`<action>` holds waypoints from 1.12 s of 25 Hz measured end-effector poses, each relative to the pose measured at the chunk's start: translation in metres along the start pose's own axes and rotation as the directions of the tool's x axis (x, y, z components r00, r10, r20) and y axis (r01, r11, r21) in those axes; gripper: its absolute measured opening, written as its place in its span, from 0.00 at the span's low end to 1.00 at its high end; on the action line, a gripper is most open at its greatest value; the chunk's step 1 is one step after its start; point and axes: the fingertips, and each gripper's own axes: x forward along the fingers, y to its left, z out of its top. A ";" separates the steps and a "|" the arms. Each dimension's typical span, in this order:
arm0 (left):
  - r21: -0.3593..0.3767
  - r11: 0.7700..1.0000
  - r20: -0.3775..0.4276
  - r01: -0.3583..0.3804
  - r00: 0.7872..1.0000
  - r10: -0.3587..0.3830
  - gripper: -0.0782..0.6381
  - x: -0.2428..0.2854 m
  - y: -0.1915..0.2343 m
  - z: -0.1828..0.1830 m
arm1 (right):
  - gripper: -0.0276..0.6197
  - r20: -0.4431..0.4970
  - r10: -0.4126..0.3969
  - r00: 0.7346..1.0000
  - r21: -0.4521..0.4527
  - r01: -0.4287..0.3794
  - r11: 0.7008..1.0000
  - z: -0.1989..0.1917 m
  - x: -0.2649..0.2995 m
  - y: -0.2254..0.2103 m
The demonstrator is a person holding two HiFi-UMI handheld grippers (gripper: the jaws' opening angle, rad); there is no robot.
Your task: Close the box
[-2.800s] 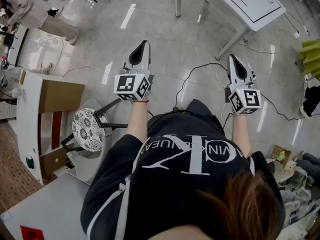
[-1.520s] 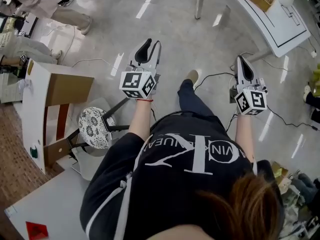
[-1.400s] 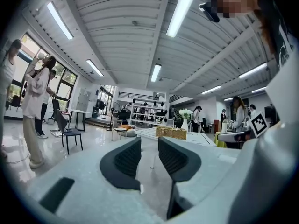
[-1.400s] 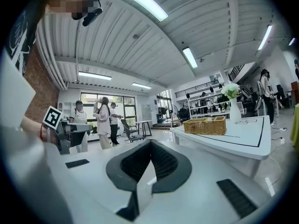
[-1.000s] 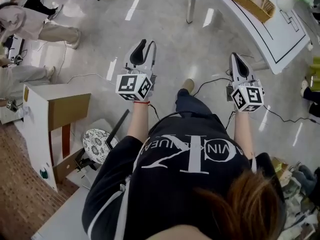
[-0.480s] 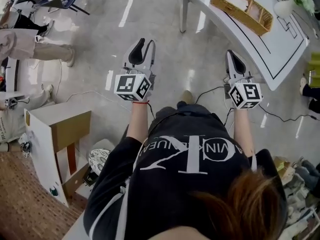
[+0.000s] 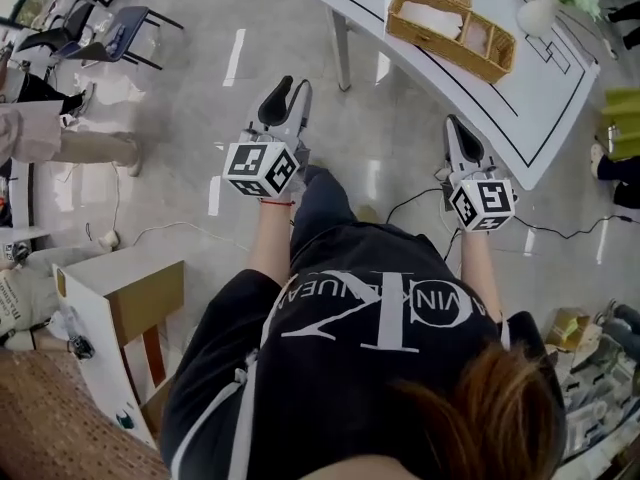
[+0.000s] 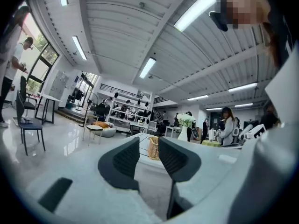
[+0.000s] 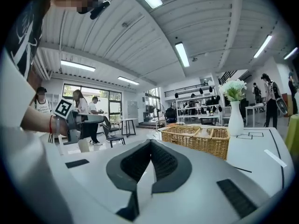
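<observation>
A wicker box (image 7: 450, 26) with an open top stands on a white table (image 7: 540, 98) at the upper right of the head view. Both grippers are held out over the floor, short of the table. My left gripper (image 7: 285, 90) is open with nothing between its jaws; through their gap the left gripper view shows the wicker box (image 8: 153, 148) far ahead. My right gripper (image 7: 452, 128) is shut on nothing, its tips (image 9: 150, 143) meeting, with the wicker box (image 9: 196, 136) beyond them to the right.
A white vase with flowers (image 7: 545, 3) stands on the table past the box. A white and cardboard cabinet (image 7: 120, 308) is at the lower left, a chair (image 7: 110, 33) at the upper left. A black cable (image 7: 560, 230) lies on the floor.
The table with the wicker box has come into view and drawn nearer at the upper right. The patterned stool has left the view. Both grippers stay held out in front, jaws unchanged.
</observation>
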 end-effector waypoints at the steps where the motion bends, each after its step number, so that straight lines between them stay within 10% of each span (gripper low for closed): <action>1: -0.001 1.000 -0.008 0.019 1.000 -0.019 0.28 0.012 -0.001 -0.001 | 0.04 -0.007 -0.013 1.000 -0.018 0.013 1.000 -0.001 0.001 -0.004; 14: -0.026 0.951 -0.160 0.309 0.938 -0.309 0.31 0.225 -0.004 -0.003 | 0.04 -0.059 -0.245 0.968 -0.026 0.244 0.969 0.011 0.081 -0.095; 28: -0.201 0.880 -0.282 0.430 0.835 -0.472 0.36 0.366 0.016 -0.032 | 0.04 -0.143 -0.472 0.870 0.064 0.484 0.873 -0.010 0.118 -0.147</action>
